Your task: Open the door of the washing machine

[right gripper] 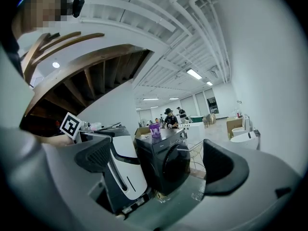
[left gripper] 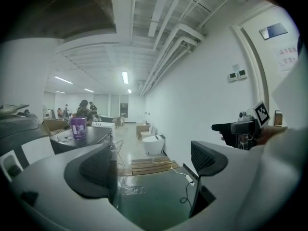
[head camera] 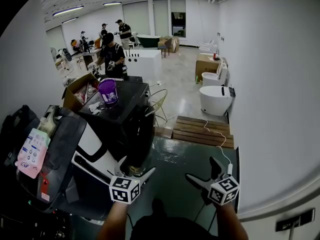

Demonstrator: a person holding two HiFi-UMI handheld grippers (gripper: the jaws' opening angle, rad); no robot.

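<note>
Washing machine (right gripper: 169, 163) ahead of right claw (head camera: 200, 168)

Floor with 2 machines and 1 pallet
The green floor (head camera: 175, 159) carries the dark washing machine (head camera: 127, 121), with a white machine (head camera: 92, 146) just beside it. A wooden pallet (head camera: 202, 130), a white toilet (head camera: 216, 99) and a cardboard box (head camera: 206, 64) sit near the wall.

left gripper (head camera: 136, 176), right gripper (head camera: 201, 176), fingers apart

You're standing in a big open workshop hall: beyond the black washing machine (head camera: 134, 128), loose toilets (head camera: 215, 100) on bare floor, strip lights (head camera: 68, 10) overhead.
</note>
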